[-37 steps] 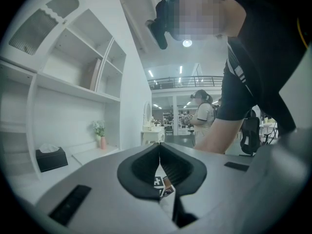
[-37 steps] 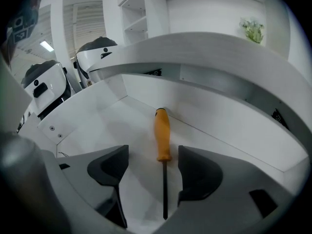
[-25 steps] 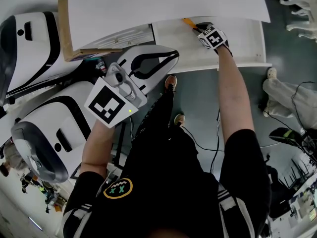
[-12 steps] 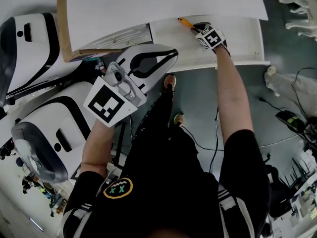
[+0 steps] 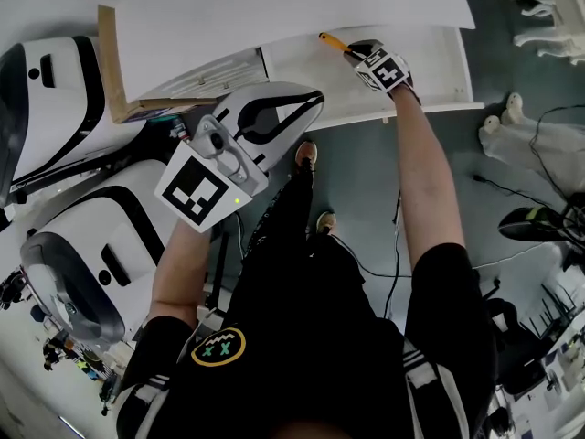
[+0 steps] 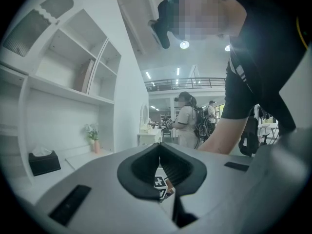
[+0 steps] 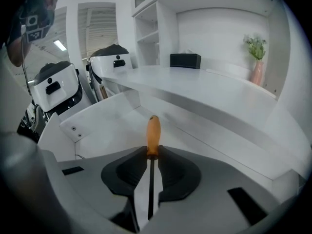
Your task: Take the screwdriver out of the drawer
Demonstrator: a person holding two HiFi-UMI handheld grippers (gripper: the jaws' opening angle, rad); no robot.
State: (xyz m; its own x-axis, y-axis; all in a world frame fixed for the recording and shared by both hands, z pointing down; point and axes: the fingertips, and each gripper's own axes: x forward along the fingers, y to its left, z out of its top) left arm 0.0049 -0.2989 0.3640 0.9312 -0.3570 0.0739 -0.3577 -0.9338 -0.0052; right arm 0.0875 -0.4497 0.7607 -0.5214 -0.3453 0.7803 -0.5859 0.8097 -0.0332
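A screwdriver (image 7: 153, 133) with an orange handle and a dark shaft sticks out from my right gripper (image 7: 153, 152), whose jaws are shut on it where handle meets shaft. It hangs above the floor of the open white drawer (image 7: 102, 126). In the head view the right gripper (image 5: 352, 55) is over the drawer (image 5: 430, 71) with the orange handle of the screwdriver (image 5: 330, 41) pointing toward the desk edge. My left gripper (image 5: 311, 99) is held level beside the drawer, jaws together and empty; in its own view the left gripper (image 6: 160, 147) shows pads meeting.
A white desktop (image 5: 292, 7) overhangs the drawer. White and black machines (image 5: 82, 245) stand at the left. A wooden-edged panel (image 5: 108, 62) lies by the desk. Cables (image 5: 384, 273) run over the grey floor. People stand far off in the left gripper view.
My right gripper has risen with the screwdriver, lifting it off the drawer floor. The left gripper has drifted slightly sideways, still shut.
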